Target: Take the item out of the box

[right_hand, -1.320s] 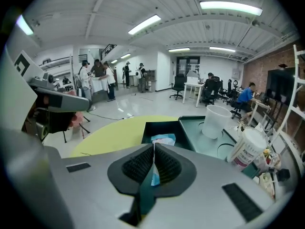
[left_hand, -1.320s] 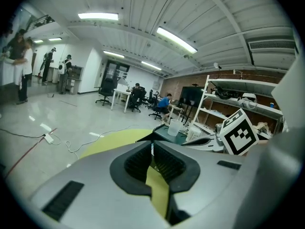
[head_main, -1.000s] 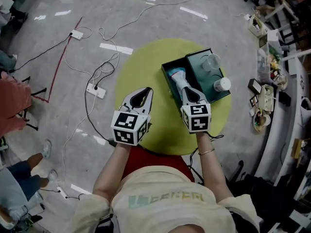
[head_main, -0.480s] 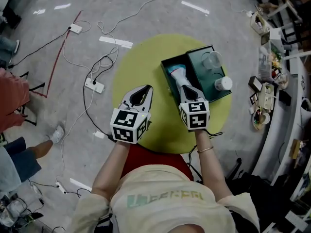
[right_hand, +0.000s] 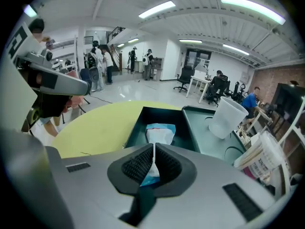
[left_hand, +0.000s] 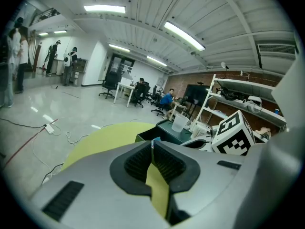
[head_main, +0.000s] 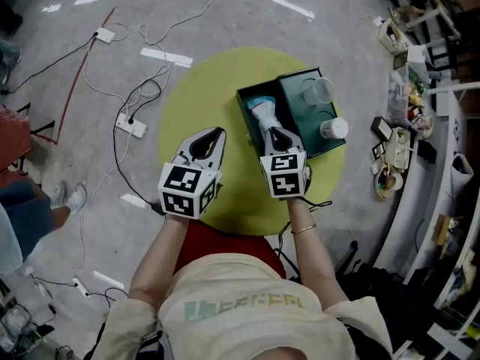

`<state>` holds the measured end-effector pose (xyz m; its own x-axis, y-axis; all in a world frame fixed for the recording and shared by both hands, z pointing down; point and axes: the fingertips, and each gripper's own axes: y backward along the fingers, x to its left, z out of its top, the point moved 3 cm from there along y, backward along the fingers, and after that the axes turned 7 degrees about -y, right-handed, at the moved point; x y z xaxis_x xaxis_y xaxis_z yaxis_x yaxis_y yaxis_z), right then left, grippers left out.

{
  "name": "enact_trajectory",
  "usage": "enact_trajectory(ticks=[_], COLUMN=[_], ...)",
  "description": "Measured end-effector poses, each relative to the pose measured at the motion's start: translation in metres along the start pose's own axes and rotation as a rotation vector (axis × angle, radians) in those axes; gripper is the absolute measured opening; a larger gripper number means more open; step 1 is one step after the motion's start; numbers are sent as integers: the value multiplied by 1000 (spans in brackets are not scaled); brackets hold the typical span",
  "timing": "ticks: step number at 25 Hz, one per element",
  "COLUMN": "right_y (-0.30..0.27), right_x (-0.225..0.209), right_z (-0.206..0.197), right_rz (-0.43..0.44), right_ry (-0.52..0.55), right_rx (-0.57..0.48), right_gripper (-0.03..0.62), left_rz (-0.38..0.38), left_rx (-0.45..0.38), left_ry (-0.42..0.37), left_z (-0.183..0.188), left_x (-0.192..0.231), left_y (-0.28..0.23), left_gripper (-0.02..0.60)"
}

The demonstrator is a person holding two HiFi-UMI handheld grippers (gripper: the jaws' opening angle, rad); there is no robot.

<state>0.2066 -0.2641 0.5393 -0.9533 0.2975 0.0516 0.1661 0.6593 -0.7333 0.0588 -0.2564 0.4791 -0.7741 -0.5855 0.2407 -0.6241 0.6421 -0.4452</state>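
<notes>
A dark green box (head_main: 241, 103) sits open on a round yellow-green table (head_main: 195, 96). A white and blue pouch (head_main: 262, 113) lies lengthwise inside it. My right gripper (head_main: 268, 133) reaches over the box's near wall and is shut on the pouch's near edge. In the right gripper view a thin white edge of the pouch (right_hand: 159, 133) runs up between the closed pads of the right gripper (right_hand: 153, 149). My left gripper (head_main: 214, 133) hovers over bare table left of the box, shut with nothing in it. In the left gripper view the left gripper (left_hand: 152, 147) points past the box (left_hand: 145, 136).
The box's lid (head_main: 296, 111) lies against its right side, carrying a clear plastic cup (head_main: 316, 91) and a white-capped container (head_main: 333, 128). Cables and a power strip (head_main: 131, 124) trail over the floor at left. A cluttered shelf (head_main: 397, 126) stands at right. People stand far off.
The head view has drifted, so table, box and both grippers sit further left in the picture. The right gripper stays shut on the pouch at the box's near end.
</notes>
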Motion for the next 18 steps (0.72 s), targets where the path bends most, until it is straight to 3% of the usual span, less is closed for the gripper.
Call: enact_trajectory(ticks=[10, 13, 18], right_y=[-6, -8, -11], right_x=[3, 4, 5], right_z=[-1, -2, -4], right_rz=[-12, -3, -12], right_ry=[52, 49, 60], right_rx=[64, 83, 123], right_gripper=[41, 107, 147], left_rz=[-5, -7, -10], left_rx=[0, 1, 2], left_ry=[17, 24, 36], left_z=[-3, -4, -6], left_x=[1, 1, 2], left_y=[-2, -3, -2], left_gripper=[31, 31, 31])
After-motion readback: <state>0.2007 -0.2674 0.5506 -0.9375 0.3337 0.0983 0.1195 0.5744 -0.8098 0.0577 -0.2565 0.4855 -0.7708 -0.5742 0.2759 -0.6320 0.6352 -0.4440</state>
